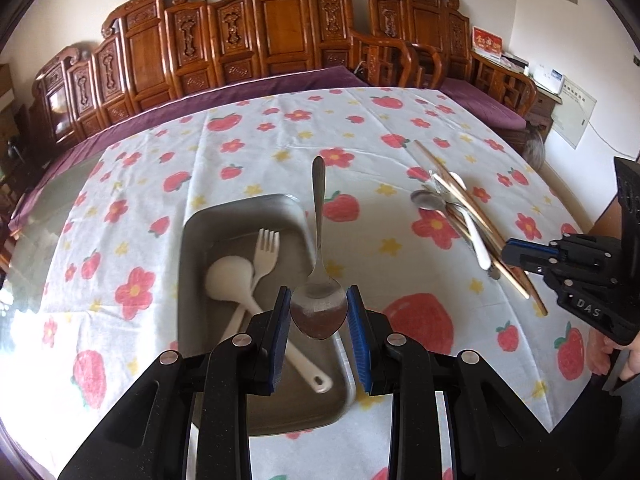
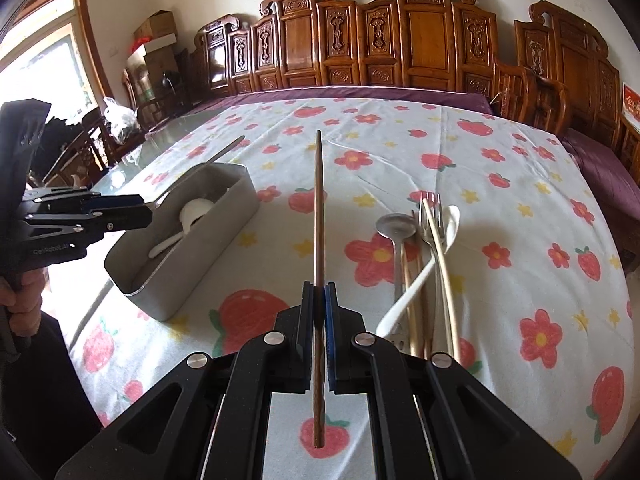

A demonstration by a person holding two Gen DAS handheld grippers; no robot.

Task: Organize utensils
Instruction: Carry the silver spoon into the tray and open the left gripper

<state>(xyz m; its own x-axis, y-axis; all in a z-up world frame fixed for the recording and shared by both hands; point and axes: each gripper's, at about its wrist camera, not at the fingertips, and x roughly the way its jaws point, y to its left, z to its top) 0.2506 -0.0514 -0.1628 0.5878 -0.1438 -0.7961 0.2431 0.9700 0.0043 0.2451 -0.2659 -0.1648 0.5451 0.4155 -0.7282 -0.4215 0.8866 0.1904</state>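
Observation:
My left gripper [image 1: 319, 300] is shut on the bowl of a metal spoon [image 1: 319, 240], held above the grey metal tray [image 1: 192, 240]; its handle points away. The tray holds a white spoon [image 1: 236, 280] and a white fork [image 1: 266, 252]. My right gripper [image 2: 319, 292] is shut on a brown chopstick [image 2: 318, 208] that points away over the table. A pile of utensils [image 2: 424, 264] lies to its right: a metal spoon, a fork, a white spoon, chopsticks. The left gripper [image 2: 140, 210] also shows in the right wrist view, over the tray [image 2: 236, 216].
The table has a white cloth with red flowers and strawberries [image 1: 360, 128]. Carved wooden chairs [image 1: 280, 36] stand along the far edge. The utensil pile also shows in the left wrist view [image 1: 460, 208], with the right gripper [image 1: 516, 254] beside it.

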